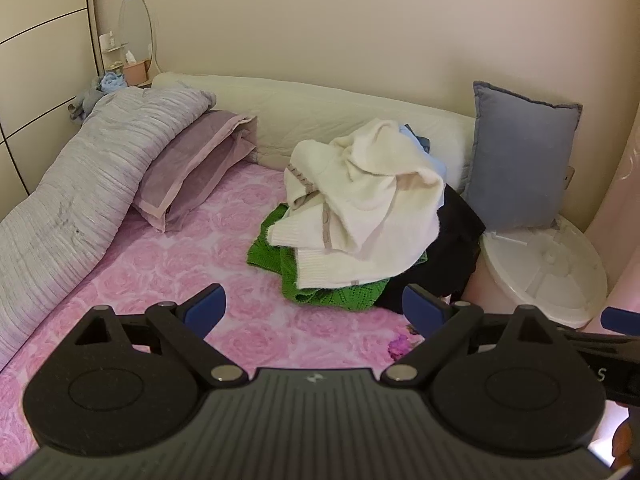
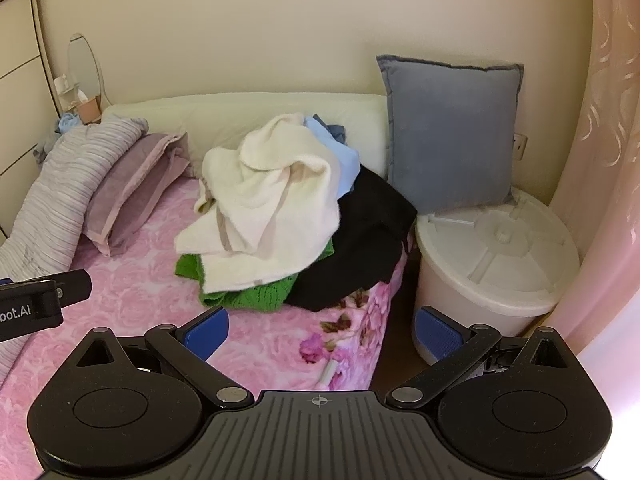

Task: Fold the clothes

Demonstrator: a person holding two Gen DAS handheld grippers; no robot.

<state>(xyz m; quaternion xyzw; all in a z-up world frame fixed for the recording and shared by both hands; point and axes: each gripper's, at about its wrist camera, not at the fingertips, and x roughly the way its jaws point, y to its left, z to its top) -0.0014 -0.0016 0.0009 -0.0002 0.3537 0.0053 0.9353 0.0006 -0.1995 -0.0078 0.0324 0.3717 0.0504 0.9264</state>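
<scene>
A: Status of the clothes pile (image 1: 360, 216)?

B: It was seen heaped at 12 o'clock of both cameras, on the pink floral bedspread (image 1: 168, 264), near the bed's right edge. Cream sweater (image 2: 268, 204) was on top, green knit (image 2: 256, 294) under it at 6 o'clock, black garment (image 2: 360, 248) at 3 o'clock, something light blue (image 2: 344, 160) behind. Nothing was folded.

A: Grippers?

B: Left gripper (image 1: 314, 308) was held wide, empty, above bare bedspread short of the pile. Right gripper (image 2: 320, 330) was likewise spread wide, empty, over the bed's edge, white lidded bin (image 2: 496, 256) at its 2 o'clock.

A: Step?

B: Judged as the opening approach; no garment had been picked yet.

A: Next move?

B: Cream sweater would likely be taken first, being topmost. A single layer would need to be pinched, then carried to the open bedspread at 9 o'clock and laid flat. Risk: the green knit could be dragged along.
</scene>
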